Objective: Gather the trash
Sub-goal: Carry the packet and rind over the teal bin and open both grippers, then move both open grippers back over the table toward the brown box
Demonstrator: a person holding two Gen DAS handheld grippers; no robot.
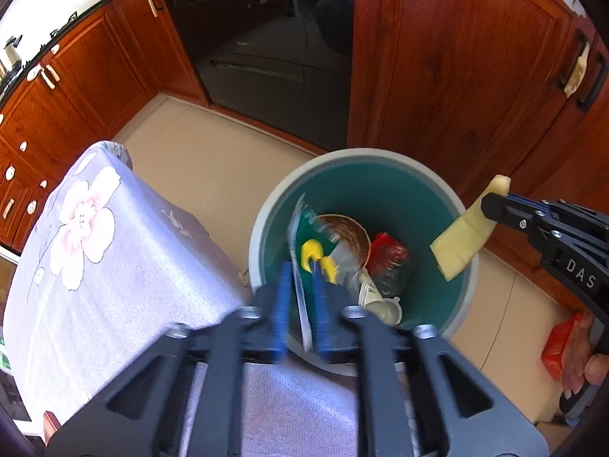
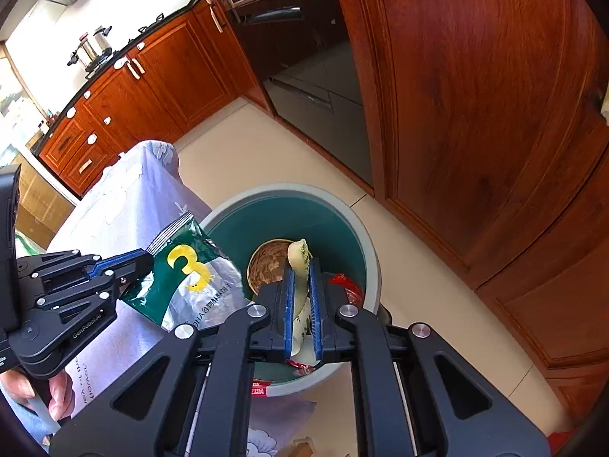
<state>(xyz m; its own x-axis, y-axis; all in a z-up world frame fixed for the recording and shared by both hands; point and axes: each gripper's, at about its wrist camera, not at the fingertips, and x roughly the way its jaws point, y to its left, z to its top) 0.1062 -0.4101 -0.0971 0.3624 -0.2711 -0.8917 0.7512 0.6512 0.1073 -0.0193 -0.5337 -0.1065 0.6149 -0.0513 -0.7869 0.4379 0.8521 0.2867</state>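
Two claws are loaded and both are held above the trash bin (image 2: 371, 266), which places the work at the drop step of collection.

Left claw (image 1: 302, 304): clenched on a green snack bag (image 2: 182, 278). In the left wrist view the bag is seen edge-on between the blue pads (image 1: 279, 304); in the right wrist view its printed face with a yellow numeral hangs over the near-left rim of the bin, partly over the cloth-covered worktop (image 1: 125, 251). The left wrist view is blurred at the fingers, so the exact depth of the grip cannot be read.

Right claw (image 2: 300, 304): clenched on a pale strip of peel (image 2: 300, 266). The strip stands up past the fingertips and, in the left wrist view, hangs over the right side of the bin opening.

Bin contents: a brown bowl-like shell (image 1: 352, 236), red wrapper (image 1: 388, 255) and paper scraps lie at the bottom. The bin stands on the tiled floor (image 1: 205, 160) just beside the worktop, in front of wooden cabinets (image 1: 456, 64).

Next move, as judged:
1. Shift the left claw further over the opening, since part of the bag overhangs the rim.
2. Release each claw in turn so the item falls inside.
3. Confirm that the light, flat bag does not catch on the rim or drift onto the floor.
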